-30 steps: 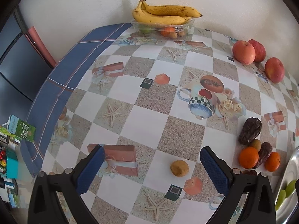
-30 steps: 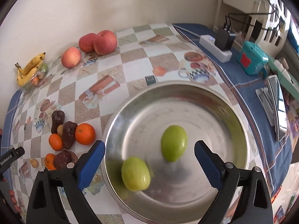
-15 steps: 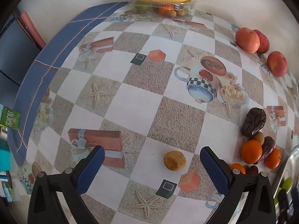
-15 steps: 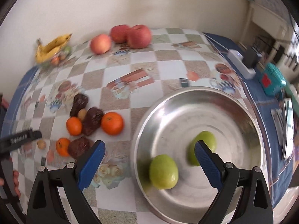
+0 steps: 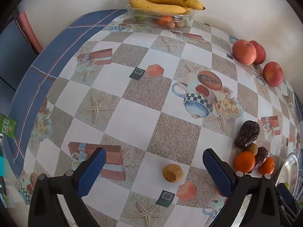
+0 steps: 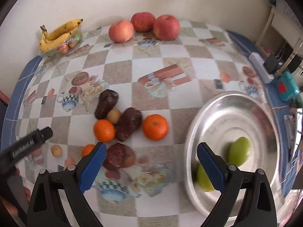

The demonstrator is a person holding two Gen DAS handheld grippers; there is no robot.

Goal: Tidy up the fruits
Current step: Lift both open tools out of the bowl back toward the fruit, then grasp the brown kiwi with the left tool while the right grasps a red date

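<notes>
Left gripper [image 5: 154, 170]: fingers apart, empty, a small brown fruit [image 5: 172, 172] between them on the surface [image 5: 132, 117]. Right gripper [image 6: 151, 160]: fingers apart, empty. Two green fruits [image 6: 239, 151] lie in the metal bowl [image 6: 217, 109], lower right of the frame.

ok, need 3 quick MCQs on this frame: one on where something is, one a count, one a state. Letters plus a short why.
1. Where do the bananas lie?
A. in the metal bowl
B. on a clear plastic tray by the wall
C. beside the oranges

2. How many red apples stand along the wall?
A. two
B. three
C. five

3. What is the state of the right gripper?
A. open and empty
B. shut on an orange
C. shut on a green fruit

Answers:
1 B, the bunch rests on top of the clear tray at the table's far edge.
2 B, three apples sit in a row in the right wrist view.
3 A, its jaws stand wide apart with nothing between them; both green fruits lie in the metal bowl.
</notes>
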